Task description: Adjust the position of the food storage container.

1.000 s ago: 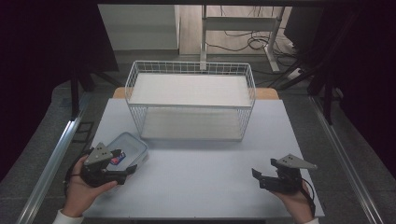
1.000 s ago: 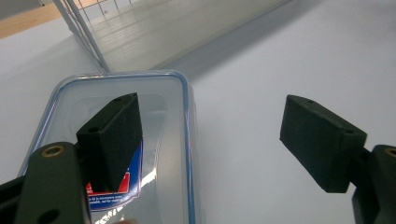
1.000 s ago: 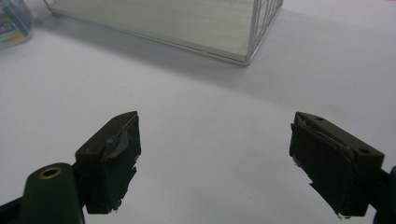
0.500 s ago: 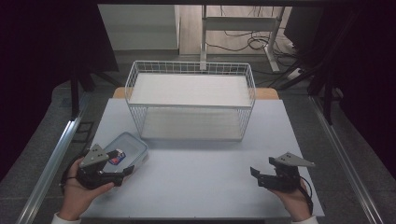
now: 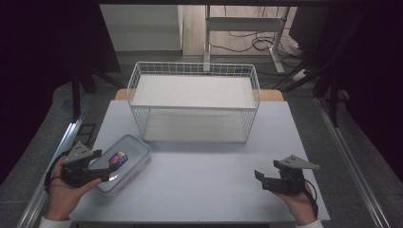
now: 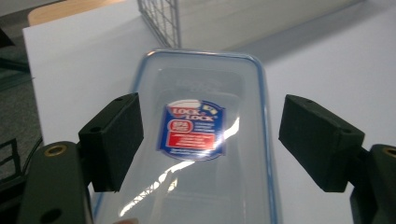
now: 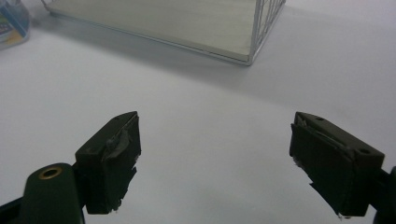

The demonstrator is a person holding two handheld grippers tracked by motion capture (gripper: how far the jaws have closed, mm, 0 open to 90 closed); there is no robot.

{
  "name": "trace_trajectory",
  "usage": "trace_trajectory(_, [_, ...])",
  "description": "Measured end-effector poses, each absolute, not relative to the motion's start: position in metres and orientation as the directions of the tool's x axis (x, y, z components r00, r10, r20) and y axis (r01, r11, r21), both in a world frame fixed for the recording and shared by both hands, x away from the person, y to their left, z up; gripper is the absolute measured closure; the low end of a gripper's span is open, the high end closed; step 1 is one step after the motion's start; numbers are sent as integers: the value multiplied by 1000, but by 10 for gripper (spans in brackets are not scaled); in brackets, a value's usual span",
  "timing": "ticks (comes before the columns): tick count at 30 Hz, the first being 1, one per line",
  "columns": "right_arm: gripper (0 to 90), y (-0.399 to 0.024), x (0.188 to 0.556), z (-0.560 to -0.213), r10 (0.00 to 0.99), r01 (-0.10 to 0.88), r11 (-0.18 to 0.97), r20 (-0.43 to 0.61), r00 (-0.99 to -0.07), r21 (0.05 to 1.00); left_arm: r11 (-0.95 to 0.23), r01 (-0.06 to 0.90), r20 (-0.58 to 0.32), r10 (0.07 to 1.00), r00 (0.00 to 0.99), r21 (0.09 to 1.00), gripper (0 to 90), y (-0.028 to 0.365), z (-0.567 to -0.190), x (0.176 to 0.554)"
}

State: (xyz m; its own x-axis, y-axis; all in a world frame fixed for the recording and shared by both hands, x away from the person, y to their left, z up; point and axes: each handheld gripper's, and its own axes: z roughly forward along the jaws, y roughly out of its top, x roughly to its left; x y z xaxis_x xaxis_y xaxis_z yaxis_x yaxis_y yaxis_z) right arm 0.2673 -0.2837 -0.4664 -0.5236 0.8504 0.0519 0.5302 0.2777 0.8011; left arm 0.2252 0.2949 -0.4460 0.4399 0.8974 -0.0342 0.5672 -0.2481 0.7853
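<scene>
A clear plastic container [image 5: 128, 154] with a blue-rimmed lid and a blue and red label lies flat at the table's front left. My left gripper [image 5: 110, 170] hangs over its near end, jaws wide apart. In the left gripper view the container [image 6: 205, 93] runs lengthwise between the two black pads [image 6: 114, 140], which stand clear of its sides; the left gripper [image 6: 215, 140] is open. My right gripper [image 5: 261, 180] rests low at the front right, open. In the right gripper view my right gripper [image 7: 215, 154] has only bare white tabletop between its jaws.
A white wire basket [image 5: 195, 108] with a pale board in its bottom stands at the back middle of the white table [image 5: 209, 175]. The basket's corner [image 7: 266, 23] lies ahead of the right gripper. Dark floor, metal rails and cables surround the table.
My left hand and its gripper have slid to the left and slightly back along the container, uncovering more of the lid. The container and the right gripper have stayed put.
</scene>
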Motion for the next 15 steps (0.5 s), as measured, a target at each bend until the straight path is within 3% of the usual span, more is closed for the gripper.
trace_trajectory(6, [170, -281, 268, -469, 849, 535, 287, 48, -527, 794, -253, 605, -1, 923, 386, 755, 264, 309, -447, 234])
trace_trajectory(15, [170, -280, 268, -467, 850, 534, 289, 44, -525, 795, -220, 648, -24, 938, 346, 729, 309, 329, -450, 246])
